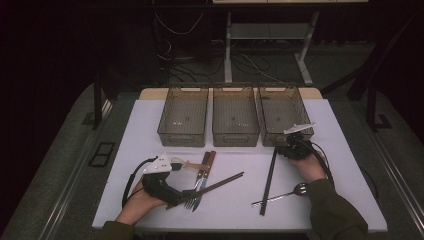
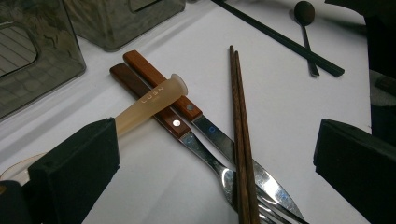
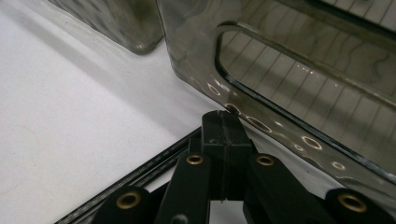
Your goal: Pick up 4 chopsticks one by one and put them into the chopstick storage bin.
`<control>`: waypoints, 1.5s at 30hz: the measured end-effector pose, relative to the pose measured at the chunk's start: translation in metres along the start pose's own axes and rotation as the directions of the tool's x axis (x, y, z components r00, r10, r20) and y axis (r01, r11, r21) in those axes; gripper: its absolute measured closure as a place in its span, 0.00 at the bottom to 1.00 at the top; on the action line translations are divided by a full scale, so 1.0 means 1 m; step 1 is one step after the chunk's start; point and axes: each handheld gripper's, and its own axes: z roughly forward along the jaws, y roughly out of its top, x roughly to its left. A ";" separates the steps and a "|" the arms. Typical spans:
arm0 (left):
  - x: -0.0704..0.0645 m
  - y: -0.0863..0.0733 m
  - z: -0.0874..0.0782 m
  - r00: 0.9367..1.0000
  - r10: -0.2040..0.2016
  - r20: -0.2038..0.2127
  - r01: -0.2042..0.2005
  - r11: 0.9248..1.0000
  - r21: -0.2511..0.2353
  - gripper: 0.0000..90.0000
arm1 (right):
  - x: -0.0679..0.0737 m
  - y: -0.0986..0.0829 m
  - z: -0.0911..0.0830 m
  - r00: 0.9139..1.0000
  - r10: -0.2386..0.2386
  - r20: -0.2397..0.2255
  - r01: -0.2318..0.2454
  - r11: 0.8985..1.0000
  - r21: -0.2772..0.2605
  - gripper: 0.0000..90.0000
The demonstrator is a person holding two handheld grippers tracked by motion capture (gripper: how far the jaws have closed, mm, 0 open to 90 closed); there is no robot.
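My left gripper lies low at the front left, jaws wide open over a cluster of cutlery. A wooden-handled fork and knife lie side by side, with brown chopsticks across their blades. A translucent spoon handle rests over the two wooden handles, right beside the left jaw. My right gripper is shut at the far end of the black chopsticks, in front of the right bin. Nothing is visible between its jaws.
Three smoky see-through bins stand in a row at the back: the left bin, the middle bin and the right one. A black spoon lies across the black chopsticks near the right wrist. The white table top ends close behind the bins.
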 end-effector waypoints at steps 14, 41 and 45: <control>0.000 0.000 0.001 1.000 -0.002 0.003 0.002 1.000 0.006 0.00 | 0.003 0.002 0.003 1.000 -0.019 -0.014 0.019 1.000 -0.009 1.00; -0.001 0.000 0.002 1.000 0.005 0.007 -0.005 1.000 0.011 0.00 | 0.015 0.005 0.007 0.996 -0.076 -0.055 0.075 0.997 -0.014 1.00; -0.001 0.000 0.002 1.000 0.004 0.007 -0.004 1.000 0.011 0.00 | 0.017 0.005 0.007 0.995 -0.084 -0.060 0.083 0.996 -0.016 1.00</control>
